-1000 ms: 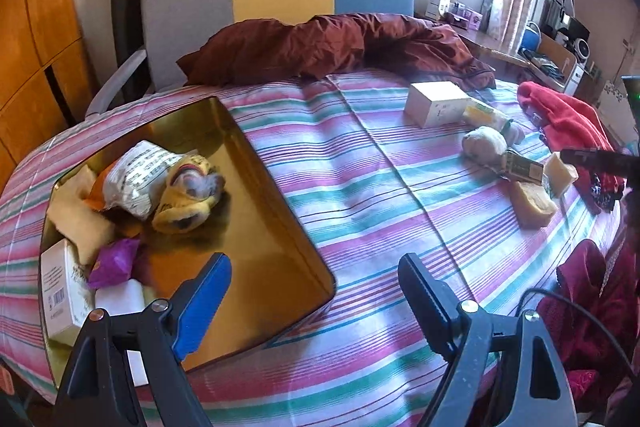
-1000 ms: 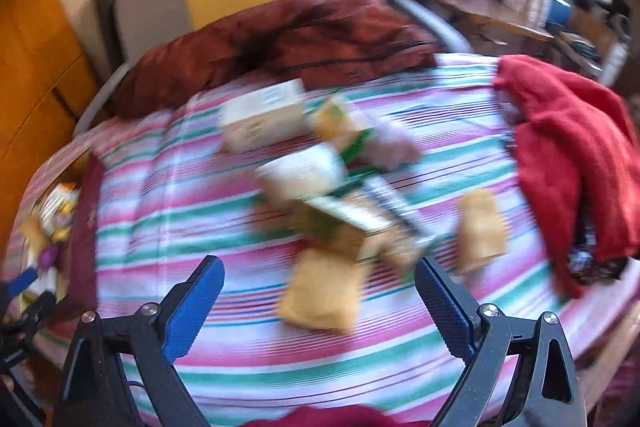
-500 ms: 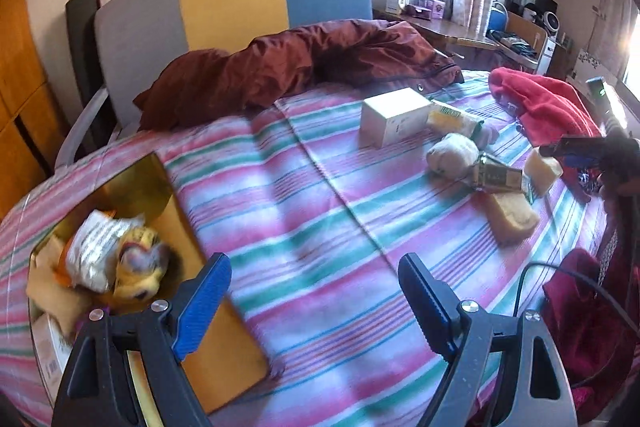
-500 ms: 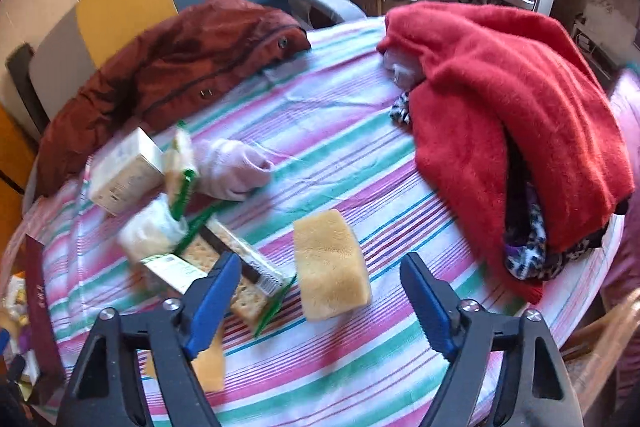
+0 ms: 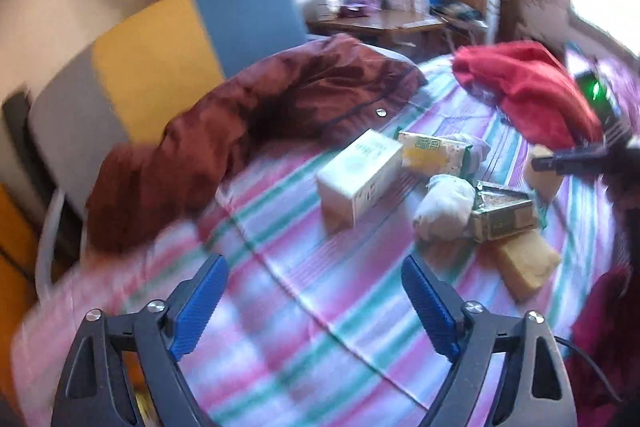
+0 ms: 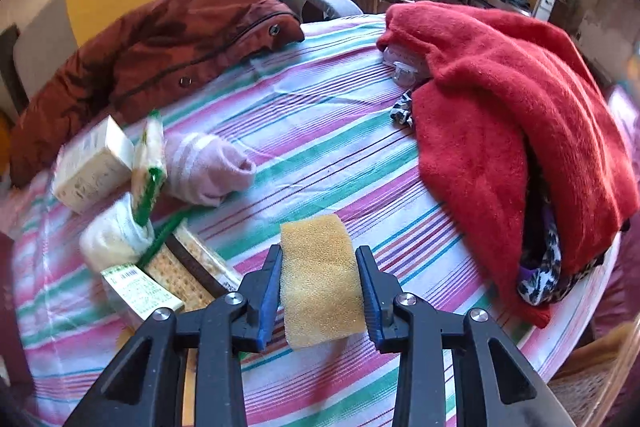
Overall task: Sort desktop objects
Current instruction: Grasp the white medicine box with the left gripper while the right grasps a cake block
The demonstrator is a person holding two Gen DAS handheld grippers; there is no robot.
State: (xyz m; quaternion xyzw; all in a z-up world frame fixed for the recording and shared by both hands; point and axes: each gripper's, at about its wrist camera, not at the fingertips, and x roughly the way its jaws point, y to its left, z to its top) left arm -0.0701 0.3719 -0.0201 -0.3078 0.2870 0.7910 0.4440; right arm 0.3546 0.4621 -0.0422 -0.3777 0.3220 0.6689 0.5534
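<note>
Yellow sponge clamped between the pads of the right gripper, jaws closing on it.
No container is seen. The left gripper is held wide and opening, nothing between its pads, above the striped tablecloth. A white box, rolled socks and snack packets are clustered mid-table; a red sweater and brown jacket are piled at the edges.

A yellow sponge lies flat on the striped counter; a white box, pink sock and cracker packs cluster nearby.
</note>
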